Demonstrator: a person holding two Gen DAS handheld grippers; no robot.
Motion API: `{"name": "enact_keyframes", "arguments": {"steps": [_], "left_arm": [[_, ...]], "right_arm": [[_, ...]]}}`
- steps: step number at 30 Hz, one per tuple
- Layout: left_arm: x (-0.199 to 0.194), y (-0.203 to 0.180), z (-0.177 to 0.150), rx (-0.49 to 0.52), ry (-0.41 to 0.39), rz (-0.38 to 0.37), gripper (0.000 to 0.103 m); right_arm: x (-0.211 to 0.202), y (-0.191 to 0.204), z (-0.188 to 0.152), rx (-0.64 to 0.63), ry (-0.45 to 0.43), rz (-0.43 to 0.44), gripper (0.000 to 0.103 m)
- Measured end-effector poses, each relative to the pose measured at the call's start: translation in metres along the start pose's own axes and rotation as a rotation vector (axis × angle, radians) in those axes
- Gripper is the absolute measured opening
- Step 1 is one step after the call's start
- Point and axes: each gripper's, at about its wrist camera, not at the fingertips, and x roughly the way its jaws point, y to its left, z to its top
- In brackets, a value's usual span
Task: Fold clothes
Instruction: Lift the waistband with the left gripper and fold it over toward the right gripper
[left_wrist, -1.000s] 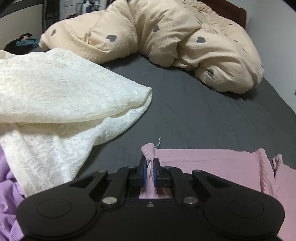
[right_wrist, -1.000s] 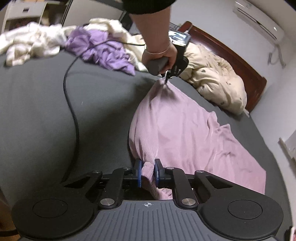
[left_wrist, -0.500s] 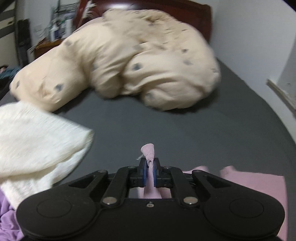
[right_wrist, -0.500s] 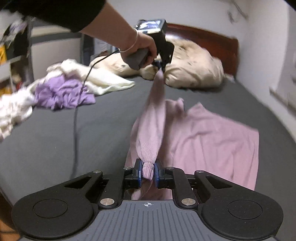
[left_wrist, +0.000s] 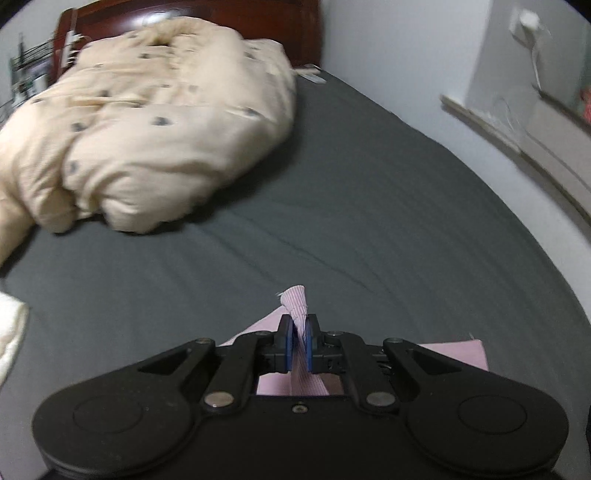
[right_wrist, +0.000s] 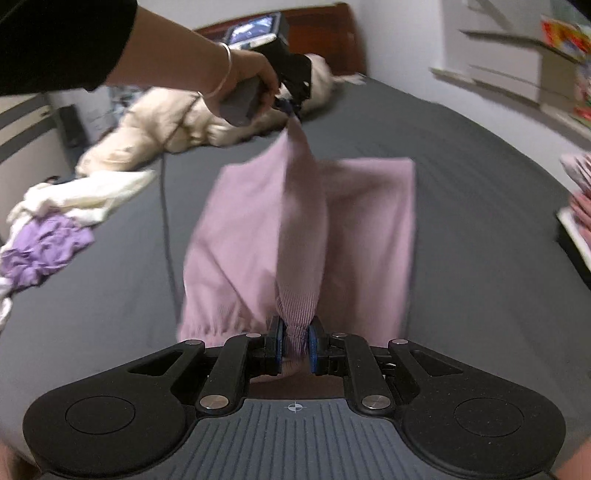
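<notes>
A pink ribbed garment (right_wrist: 369, 221) is held stretched above the dark grey bed (right_wrist: 461, 155). My right gripper (right_wrist: 295, 341) is shut on its gathered near end. My left gripper (right_wrist: 291, 107) is shut on the far end and holds it up, with the cloth hanging between the two. In the left wrist view the left gripper (left_wrist: 299, 339) pinches a pink tip (left_wrist: 295, 299) that sticks out past the blue pads; more of the pink garment (left_wrist: 454, 352) lies below it.
A beige duvet with heart prints (left_wrist: 147, 129) is heaped at the headboard (left_wrist: 258, 22). A cream lace garment (right_wrist: 81, 195) and a purple garment (right_wrist: 40, 247) lie at the bed's left. A black cable (right_wrist: 166, 221) trails over the sheet. Shelves (right_wrist: 517, 66) line the right wall.
Both grippers have lifted the pink garment off the bed and swung it rightward, so it now hangs stretched between them. The cream garment has slid out of the left wrist view.
</notes>
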Motion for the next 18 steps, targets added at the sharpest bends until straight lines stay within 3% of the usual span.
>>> {"name": "enact_keyframes", "arguments": {"steps": [7, 18], "left_arm": [[0.042, -0.054, -0.010, 0.035, 0.056, 0.006, 0.007], [0.083, -0.123, -0.024, 0.106, 0.106, -0.043, 0.007]], "right_arm": [[0.012, -0.019, -0.011, 0.030, 0.090, -0.059, 0.014], [0.022, -0.042, -0.019, 0.087, 0.165, -0.045, 0.014]]}}
